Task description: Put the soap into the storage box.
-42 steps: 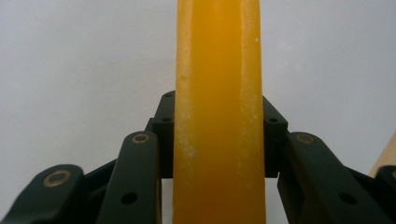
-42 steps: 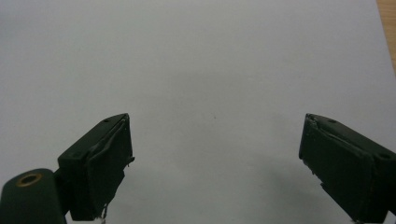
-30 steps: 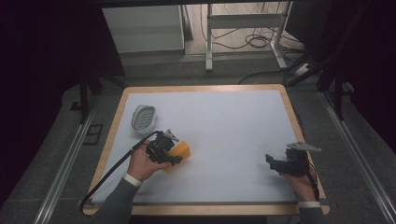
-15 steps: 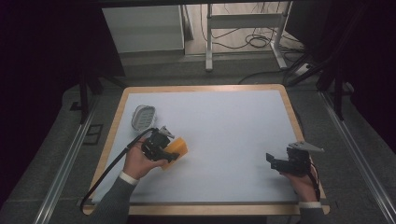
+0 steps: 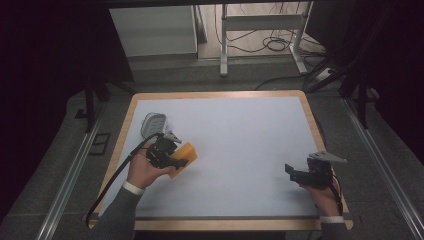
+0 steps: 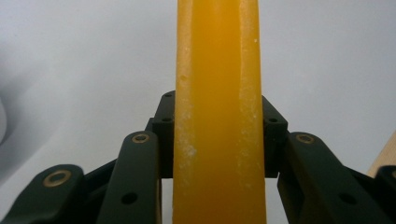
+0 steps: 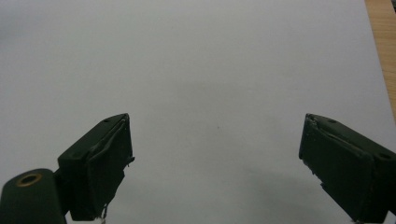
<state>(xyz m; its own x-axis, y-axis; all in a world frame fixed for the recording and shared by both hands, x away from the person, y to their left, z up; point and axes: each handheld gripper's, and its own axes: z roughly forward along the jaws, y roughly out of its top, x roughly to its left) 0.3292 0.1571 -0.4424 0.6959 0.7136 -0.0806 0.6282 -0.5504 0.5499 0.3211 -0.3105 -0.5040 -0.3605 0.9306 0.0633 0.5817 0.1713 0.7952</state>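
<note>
an orange block (image 6: 218, 121) is clamped between the jaws of the left gripper (image 5: 172, 159); steady pressure is advised. the right gripper (image 7: 215, 158) is held spread, empty, over the counter (image 5: 240, 130).

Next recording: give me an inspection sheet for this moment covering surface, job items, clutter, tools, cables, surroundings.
Surface: white mat on a wood-edged table; bare across the middle.
Job's things: orange block clamped in the left tool, on or just above the mat; the left gripper view shows it squeezed between the jaws.
Clutter: a pale mesh-like item near the mat's far left; kind unclear.
Grippers: left tool shut on the block; right tool open, holding nothing, near the mat's right edge.
Cables: black cable trails from the left tool over the table's left edge.
Surroundings: dark floor, metal frame legs and loose floor cables beyond the table.
</note>
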